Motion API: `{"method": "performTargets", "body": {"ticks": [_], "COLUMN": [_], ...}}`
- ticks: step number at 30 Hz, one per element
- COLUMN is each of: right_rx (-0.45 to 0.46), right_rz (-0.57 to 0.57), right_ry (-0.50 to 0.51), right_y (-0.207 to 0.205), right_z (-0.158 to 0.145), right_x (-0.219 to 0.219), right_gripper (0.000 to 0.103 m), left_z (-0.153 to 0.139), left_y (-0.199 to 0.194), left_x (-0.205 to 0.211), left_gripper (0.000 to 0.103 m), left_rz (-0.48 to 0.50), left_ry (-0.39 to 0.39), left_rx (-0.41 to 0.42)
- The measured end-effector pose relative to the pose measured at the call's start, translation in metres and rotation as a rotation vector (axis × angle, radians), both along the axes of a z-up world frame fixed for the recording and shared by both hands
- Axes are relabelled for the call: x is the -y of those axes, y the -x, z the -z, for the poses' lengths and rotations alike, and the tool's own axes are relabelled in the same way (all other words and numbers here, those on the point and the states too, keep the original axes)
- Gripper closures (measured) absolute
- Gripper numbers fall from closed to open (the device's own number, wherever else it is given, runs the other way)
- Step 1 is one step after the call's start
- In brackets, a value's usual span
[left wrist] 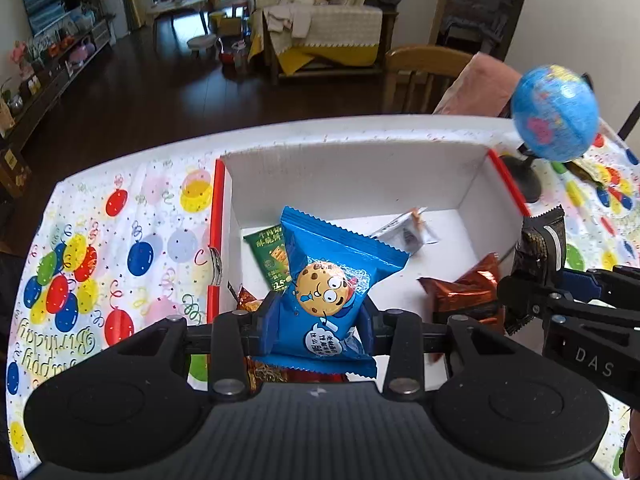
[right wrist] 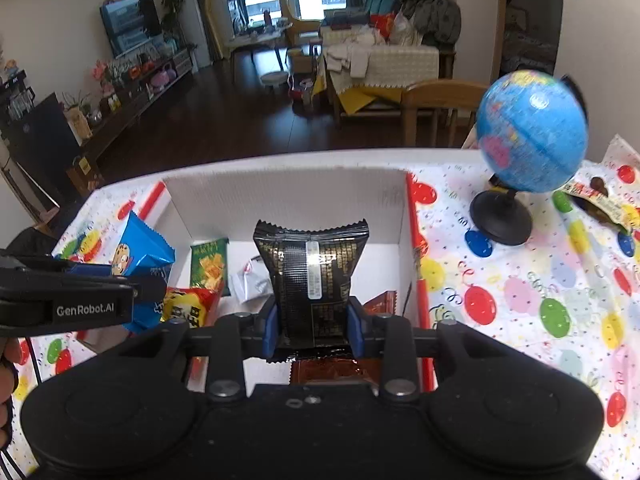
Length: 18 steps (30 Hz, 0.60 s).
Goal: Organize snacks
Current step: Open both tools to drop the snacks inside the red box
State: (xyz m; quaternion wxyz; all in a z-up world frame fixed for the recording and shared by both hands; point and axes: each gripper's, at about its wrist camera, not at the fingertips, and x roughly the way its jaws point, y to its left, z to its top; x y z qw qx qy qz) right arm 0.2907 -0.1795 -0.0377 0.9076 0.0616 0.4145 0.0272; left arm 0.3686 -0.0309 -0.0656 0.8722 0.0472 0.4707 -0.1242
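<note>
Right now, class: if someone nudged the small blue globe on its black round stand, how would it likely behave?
The small blue globe looks top-heavy over its narrow black stand, so it may tip. It would probably slide easily on the balloon-print tablecloth, and the ball might spin.

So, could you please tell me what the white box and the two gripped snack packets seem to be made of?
White open-topped box: likely matte corrugated cardboard, judging by its fluted top edge. Blue cookie-cartoon packet: glossy plastic film, with crimped ends. Black gold-printed packet: shiny film, possibly foil-lined, with a serrated seal.

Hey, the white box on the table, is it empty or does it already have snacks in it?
Not empty. The white box has its top open, and a green packet, a silver packet and a copper-brown packet lie on its floor.
</note>
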Motion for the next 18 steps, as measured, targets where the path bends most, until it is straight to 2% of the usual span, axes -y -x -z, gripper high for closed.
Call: {"method": "performTargets", "body": {"ticks": [8, 14, 16, 18], "right_rx": [-0.063, -0.082, -0.088, -0.086], "right_rz": [-0.006, 0.004, 0.003, 0.001], "right_ry": [-0.005, -0.001, -0.008, -0.004], "right_y": [-0.015, -0.018, -0.019, -0.020], "right_z": [0.023, 0.029, 0.030, 0.030], "right_x": [-0.004, -0.005, -0.005, -0.006], "right_gripper": [0.070, 0.068, 0.068, 0.066], "left_z": [0.024, 0.030, 0.029, 0.028], "left_y": [-0.016, -0.019, -0.018, -0.017], "left_x": [0.006, 0.008, 0.009, 0.010], "left_gripper": [0.064, 0.064, 0.062, 0.056], "left_rz": [0.006, 0.015, 0.024, 0.031], "left_ry": [-0.041, -0.037, -0.039, -0.040], "left_rx": [-0.040, -0.047, -0.043, -0.040]}}
